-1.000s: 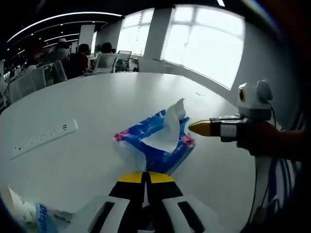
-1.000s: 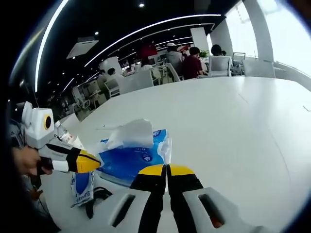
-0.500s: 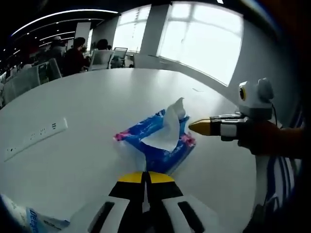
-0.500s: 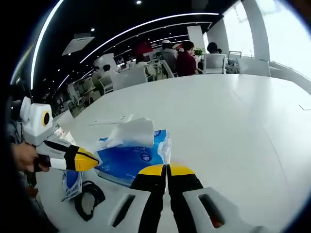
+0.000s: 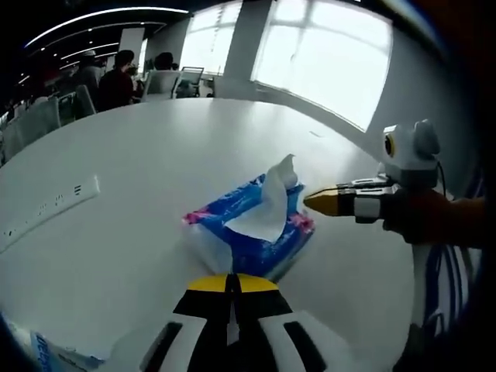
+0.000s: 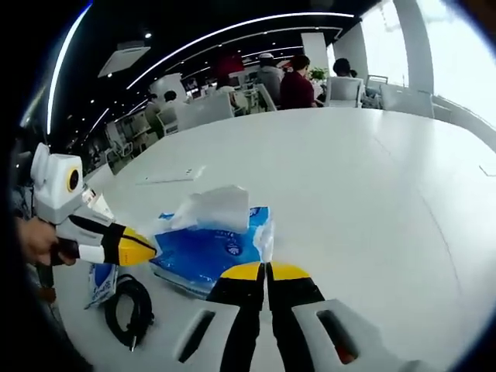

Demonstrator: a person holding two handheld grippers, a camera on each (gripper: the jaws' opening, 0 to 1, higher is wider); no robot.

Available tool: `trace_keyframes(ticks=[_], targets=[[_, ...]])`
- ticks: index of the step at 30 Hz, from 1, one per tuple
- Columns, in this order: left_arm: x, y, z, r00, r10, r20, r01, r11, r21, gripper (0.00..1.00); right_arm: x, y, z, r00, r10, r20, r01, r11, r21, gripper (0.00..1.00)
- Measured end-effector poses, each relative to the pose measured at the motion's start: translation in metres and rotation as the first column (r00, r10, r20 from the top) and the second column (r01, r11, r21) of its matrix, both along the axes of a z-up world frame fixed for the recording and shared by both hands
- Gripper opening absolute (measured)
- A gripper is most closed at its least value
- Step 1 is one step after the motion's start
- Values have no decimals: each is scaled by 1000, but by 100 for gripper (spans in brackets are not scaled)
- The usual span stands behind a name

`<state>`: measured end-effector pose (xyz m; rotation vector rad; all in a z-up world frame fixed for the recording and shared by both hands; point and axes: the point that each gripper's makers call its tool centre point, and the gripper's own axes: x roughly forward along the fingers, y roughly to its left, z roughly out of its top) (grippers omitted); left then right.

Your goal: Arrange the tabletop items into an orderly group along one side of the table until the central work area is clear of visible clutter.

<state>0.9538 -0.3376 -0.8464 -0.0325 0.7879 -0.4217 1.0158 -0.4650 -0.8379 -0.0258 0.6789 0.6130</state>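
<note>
With both the left gripper (image 5: 232, 280) and the right gripper (image 6: 267, 270) closed and empty, the tissue pack (image 5: 252, 229) is flanked just ahead of their tips, so opened jaws are likely needed next to carry it aside.

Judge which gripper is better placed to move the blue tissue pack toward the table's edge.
Slightly the left, though it's close. Both closed grippers flank the tissue pack: the left gripper points straight at its near end, while the right gripper sits at its corner by the protruding tissue.
</note>
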Motion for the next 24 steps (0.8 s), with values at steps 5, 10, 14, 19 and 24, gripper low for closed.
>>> trace_keyframes(ticks=[5,10,14,19,24], targets=[[-3,-1,-6,1000,-1,-14,1,1000,0,0,-1,-1,-8,1000,9,-18,-9,1000,-16,0],[-6,-3,-11,1000,-11,-15,11,1000,10,0,-4,-3,-10,1000,11,-27,-12,1000,-24,0],[-5,-3,-14,1000,-4,-15,4,1000,1,0,-3,-5,-15,1000,18,-25,-19,999,-40,0],[-7,-2,-15,1000,-10,-15,10,1000,-2,3,-4,-7,-14,1000,17,-25,-18,999,-42,2],[-8,2,-14,1000,-10,-6,10,1000,14,7,-6,-9,-7,1000,9,-21,-10,999,-31,8]])
